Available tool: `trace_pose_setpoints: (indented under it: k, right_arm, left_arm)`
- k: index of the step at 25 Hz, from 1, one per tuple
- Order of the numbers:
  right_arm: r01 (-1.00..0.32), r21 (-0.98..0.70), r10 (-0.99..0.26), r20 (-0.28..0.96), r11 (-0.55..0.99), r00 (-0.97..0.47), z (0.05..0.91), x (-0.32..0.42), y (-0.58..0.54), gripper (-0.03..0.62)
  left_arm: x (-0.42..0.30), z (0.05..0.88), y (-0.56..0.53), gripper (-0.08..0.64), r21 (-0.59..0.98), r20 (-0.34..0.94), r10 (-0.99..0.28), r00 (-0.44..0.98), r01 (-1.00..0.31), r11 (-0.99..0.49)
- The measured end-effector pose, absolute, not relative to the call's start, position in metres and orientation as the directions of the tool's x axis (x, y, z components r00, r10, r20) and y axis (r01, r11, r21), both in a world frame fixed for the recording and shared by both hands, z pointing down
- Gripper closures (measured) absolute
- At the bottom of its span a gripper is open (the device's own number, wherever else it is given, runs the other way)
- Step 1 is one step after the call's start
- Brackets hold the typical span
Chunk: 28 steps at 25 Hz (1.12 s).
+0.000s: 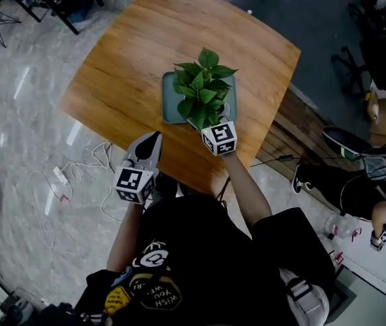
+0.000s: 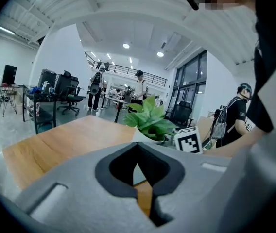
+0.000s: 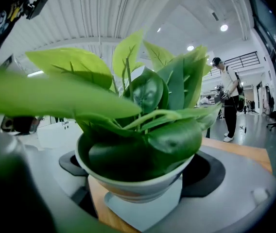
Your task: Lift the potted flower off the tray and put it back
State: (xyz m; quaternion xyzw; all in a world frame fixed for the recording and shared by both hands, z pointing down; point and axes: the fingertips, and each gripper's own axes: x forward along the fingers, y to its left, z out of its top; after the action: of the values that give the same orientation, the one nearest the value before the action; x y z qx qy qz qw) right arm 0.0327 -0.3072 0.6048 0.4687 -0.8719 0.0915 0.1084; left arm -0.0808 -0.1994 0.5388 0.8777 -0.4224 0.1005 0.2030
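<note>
The potted flower (image 1: 203,90), green leaves in a white pot (image 3: 138,186), hangs just above the grey-green tray (image 1: 169,107) on the wooden table (image 1: 118,66). My right gripper (image 1: 210,122) is shut on the pot, whose sides sit against the dark pads (image 3: 208,171). Under the pot the tray (image 3: 145,215) shows with a gap between them. My left gripper (image 1: 151,143) hovers at the table's near edge, left of the tray, shut and empty. The left gripper view has the flower (image 2: 150,120) ahead beyond the joined tips of that gripper (image 2: 138,146).
White cables and a power strip (image 1: 60,175) lie on the floor left of the table. A seated person (image 1: 356,182) and an office chair (image 1: 356,60) are to the right. People stand (image 2: 139,86) far behind the table among desks.
</note>
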Motion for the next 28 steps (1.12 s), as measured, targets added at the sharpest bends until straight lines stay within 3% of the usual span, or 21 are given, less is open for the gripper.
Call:
trace_pose_setpoints:
  k: [7,18,28]
  right_arm:
    - [-0.855,-0.090,-0.816,0.262,0.511,-0.515,0.511,0.038,-0.264,0.048]
    - [-0.883,-0.055,-0.858,0.216,0.467,-0.467,0.435,0.040,-0.215,0.048]
    - [-0.876,-0.060,-0.853,0.204,0.479,-0.480,0.428,0.031,-0.207,0.048]
  left_arm:
    - [-0.051,0.472,-0.218,0.564,0.270,0.205,-0.685,0.699,-0.713,-0.647]
    - [-0.025,0.380,-0.203,0.563,0.215,0.079,-0.652,0.754,-0.652,-0.727]
    - [-0.043,0.386,-0.190,0.563,0.168,0.131,-0.676,0.725,-0.688,-0.706]
